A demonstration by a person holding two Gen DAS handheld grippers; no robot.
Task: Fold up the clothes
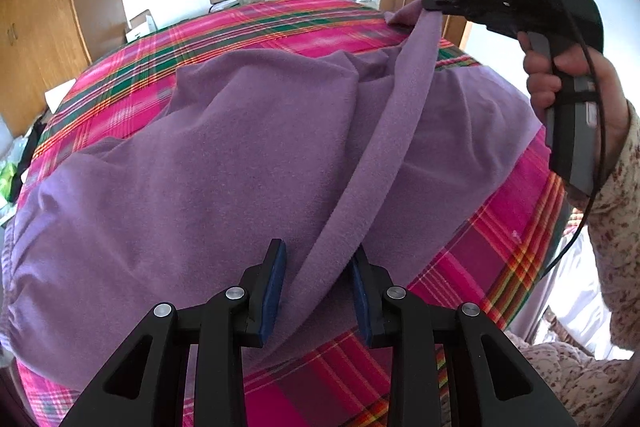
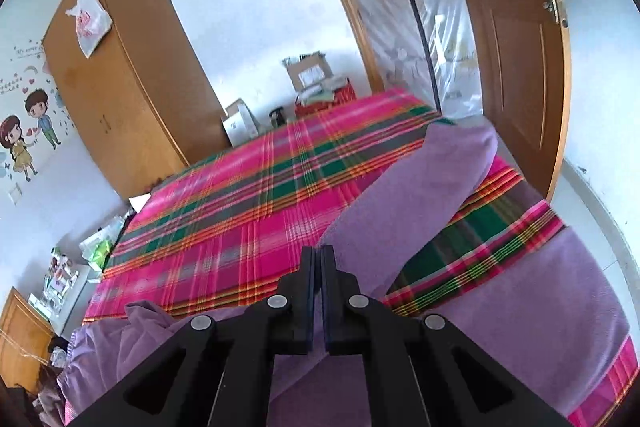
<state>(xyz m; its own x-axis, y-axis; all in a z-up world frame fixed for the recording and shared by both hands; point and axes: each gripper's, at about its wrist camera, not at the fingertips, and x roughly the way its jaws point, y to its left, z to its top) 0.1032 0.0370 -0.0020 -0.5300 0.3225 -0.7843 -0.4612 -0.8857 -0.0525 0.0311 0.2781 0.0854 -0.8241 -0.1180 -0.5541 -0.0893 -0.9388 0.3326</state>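
Purple garment point(image 1: 208, 155) covers the near plaid bedsheet point(image 1: 280, 23); left gripper point(image 1: 318, 291) apart around its fold, right gripper point(image 2: 319, 291) clamps it; far cardboard box point(image 2: 308, 71) holds papers.

Your purple garment point(image 1: 224, 155) is soft, matt, fleecy cloth with a fine nap. Under it the pink, green and orange plaid bed sheet point(image 1: 320, 27) is a flat woven cotton-like cloth. Your left gripper point(image 1: 318, 277) is matt black plastic with dull metal pins and blue rubbery pads. The orange-brown wooden wardrobe point(image 2: 132, 75) looks smooth, slightly glossy.
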